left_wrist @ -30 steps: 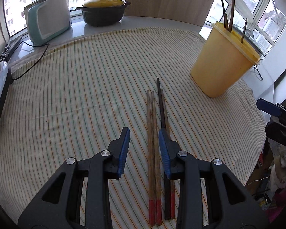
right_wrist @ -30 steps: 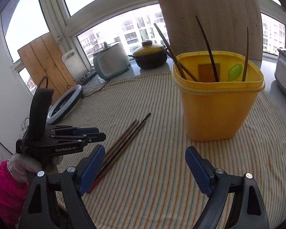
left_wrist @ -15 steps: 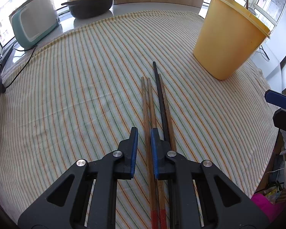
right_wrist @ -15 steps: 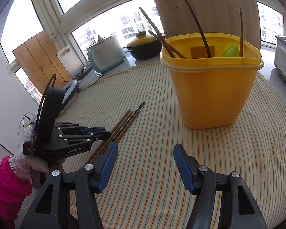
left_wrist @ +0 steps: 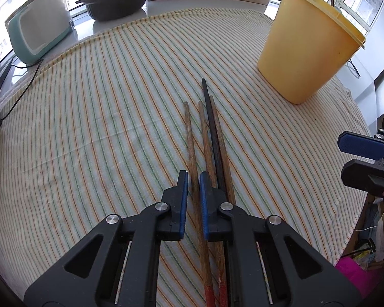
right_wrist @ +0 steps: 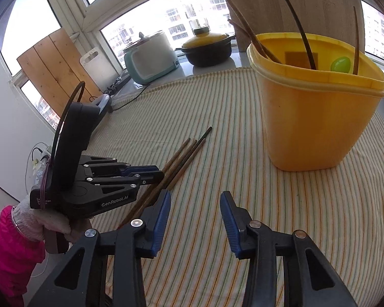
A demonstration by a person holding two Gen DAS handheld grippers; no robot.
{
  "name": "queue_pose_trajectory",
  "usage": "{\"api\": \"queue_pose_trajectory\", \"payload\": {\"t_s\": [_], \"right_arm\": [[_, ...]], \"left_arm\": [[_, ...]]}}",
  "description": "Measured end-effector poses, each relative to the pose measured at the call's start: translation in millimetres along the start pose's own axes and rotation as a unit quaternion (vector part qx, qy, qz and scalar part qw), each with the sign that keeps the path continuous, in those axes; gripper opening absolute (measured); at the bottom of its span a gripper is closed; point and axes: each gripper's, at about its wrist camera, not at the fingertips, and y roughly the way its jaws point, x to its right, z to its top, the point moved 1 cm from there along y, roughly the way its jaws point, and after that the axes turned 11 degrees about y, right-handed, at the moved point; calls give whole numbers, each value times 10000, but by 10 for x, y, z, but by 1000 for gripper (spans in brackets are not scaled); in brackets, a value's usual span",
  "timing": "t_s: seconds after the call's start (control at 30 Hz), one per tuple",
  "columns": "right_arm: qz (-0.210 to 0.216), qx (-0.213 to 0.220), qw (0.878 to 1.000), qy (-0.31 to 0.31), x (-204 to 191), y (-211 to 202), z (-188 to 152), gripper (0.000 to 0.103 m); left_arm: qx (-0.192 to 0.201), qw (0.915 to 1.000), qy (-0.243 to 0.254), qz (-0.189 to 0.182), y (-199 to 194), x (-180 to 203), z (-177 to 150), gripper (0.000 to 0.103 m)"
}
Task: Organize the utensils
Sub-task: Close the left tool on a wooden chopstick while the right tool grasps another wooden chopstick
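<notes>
One brown wooden chopstick [left_wrist: 192,151] is clamped between the blue pads of the left gripper [left_wrist: 191,179], well apart from the tall yellow plastic tub [left_wrist: 307,46] on the striped cloth [left_wrist: 89,117]. Three more chopsticks [left_wrist: 212,138] are left just beside it. The right gripper [right_wrist: 195,199] is held nearer the tub, its jaws closing on nothing.

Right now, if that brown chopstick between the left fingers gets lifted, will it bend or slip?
The chopstick looks like straight wood, so probably stiff. It is thin and long, likely light. Gripped near one end by narrow blue fingers, it may pivot or droop.
</notes>
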Motion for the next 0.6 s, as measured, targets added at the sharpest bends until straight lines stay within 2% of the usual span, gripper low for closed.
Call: {"api": "queue_pose_trajectory", "payload": {"t_s": [0.23, 0.6], "right_arm": [[-115, -361, 9993, 42, -115, 308, 55, 29], [-298, -903, 9954, 74, -296, 809, 140, 17]], "left_arm": [[111, 9999, -119, -6, -10, -57, -42, 6], [292, 9986, -425, -64, -132, -253, -273, 6]]}}
